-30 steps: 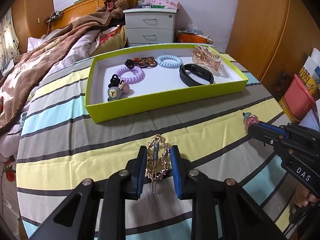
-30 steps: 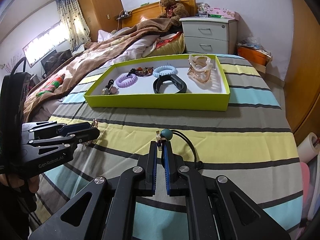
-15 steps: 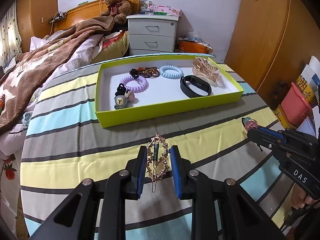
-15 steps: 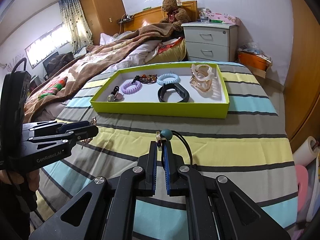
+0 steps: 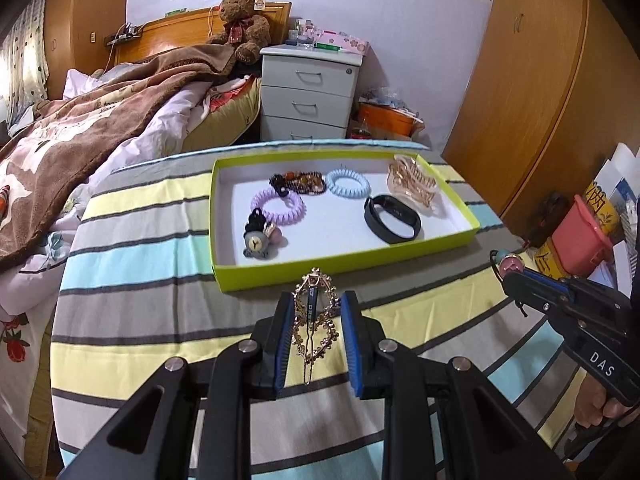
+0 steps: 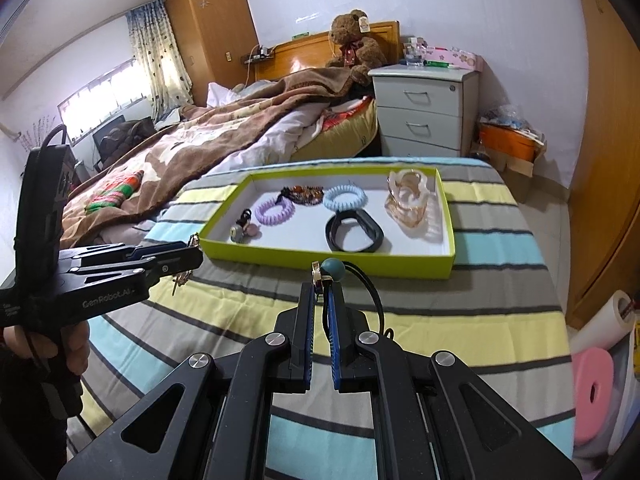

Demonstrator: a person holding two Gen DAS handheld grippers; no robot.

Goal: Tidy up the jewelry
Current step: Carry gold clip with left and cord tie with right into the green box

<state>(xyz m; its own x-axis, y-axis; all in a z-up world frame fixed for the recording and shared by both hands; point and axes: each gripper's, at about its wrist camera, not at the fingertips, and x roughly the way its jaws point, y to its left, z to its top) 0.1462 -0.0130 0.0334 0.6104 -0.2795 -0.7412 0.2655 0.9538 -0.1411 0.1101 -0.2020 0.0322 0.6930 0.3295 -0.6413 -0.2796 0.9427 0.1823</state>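
- The left gripper (image 5: 314, 312) is clamped on an ornate gold filigree hair clip (image 5: 313, 316), held above the striped tablecloth (image 5: 140, 272), just short of the near wall of the shallow lime-green cardboard tray (image 5: 280, 276).
- The right gripper (image 6: 320, 300) is pinched on a black elastic hair tie with a teal bead and a pink bead (image 6: 333, 269), also held near the tray's front wall (image 6: 320, 256).
- Inside the tray lie a lilac spiral hair tie (image 5: 279, 206), a pale blue spiral hair tie (image 5: 347, 184), a black wristband (image 5: 392, 219) and an amber claw clip (image 5: 412, 180).
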